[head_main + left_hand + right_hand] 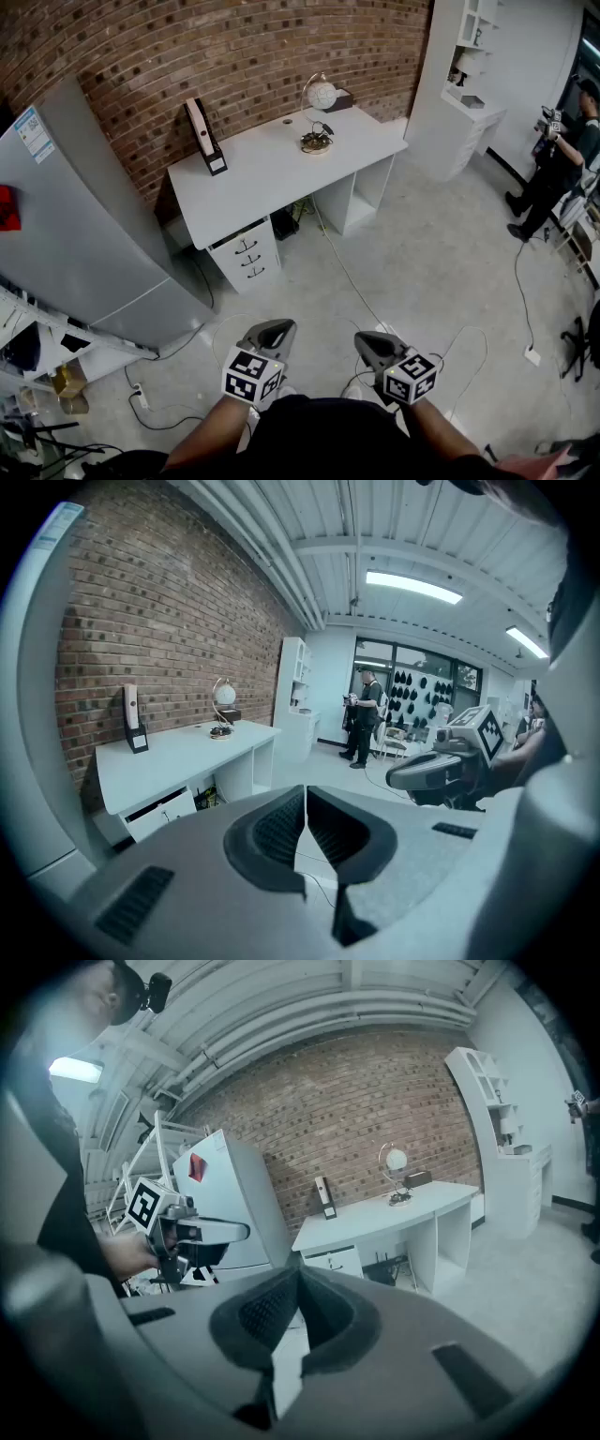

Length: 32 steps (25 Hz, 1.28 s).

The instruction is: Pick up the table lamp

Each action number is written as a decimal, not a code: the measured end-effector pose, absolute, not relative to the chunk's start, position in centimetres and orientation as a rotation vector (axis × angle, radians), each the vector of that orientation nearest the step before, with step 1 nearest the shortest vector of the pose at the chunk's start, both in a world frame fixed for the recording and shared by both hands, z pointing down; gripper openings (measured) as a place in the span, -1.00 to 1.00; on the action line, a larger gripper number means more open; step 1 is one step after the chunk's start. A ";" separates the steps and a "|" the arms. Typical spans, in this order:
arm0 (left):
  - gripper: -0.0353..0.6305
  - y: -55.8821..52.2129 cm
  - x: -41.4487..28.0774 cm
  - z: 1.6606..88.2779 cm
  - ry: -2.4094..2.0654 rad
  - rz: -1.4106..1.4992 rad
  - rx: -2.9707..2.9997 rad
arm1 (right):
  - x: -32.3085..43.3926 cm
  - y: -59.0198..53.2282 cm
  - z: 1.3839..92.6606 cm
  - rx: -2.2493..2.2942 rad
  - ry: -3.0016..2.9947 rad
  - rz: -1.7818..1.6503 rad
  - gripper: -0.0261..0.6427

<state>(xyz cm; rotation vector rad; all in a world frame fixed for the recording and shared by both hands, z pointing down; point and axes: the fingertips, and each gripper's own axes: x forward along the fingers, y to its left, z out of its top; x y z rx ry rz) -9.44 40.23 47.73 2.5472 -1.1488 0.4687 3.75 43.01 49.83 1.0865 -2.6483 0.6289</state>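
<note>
Standing on desk (272, 178), table lamp (319, 120) far frm hand-held grippers (279, 328) (367, 340) (both shut).

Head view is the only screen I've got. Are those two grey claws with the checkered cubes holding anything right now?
Observer: No. The left gripper view looks straight along the left gripper, and its jaws are pressed together with nothing between them.
Operator: And the other one?
Observer: The right gripper view shows the right gripper shut and empty too.
Operator: What's overhead? My camera only looks down.
Observer: A white ribbed ceiling with lit strip lights.
</note>
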 end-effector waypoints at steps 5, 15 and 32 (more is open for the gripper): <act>-0.86 40.0 -9.4 47.6 -1.155 0.464 2.554 | 3.5 42.8 49.8 1.078 -2.649 0.625 -0.91; -0.86 40.4 -9.5 47.6 -1.151 0.485 2.550 | 2.9 43.0 48.9 1.055 -2.684 0.574 -0.91; -0.86 40.5 -10.0 47.6 -1.151 0.472 2.558 | 2.7 42.7 49.5 1.082 -2.662 0.586 -0.91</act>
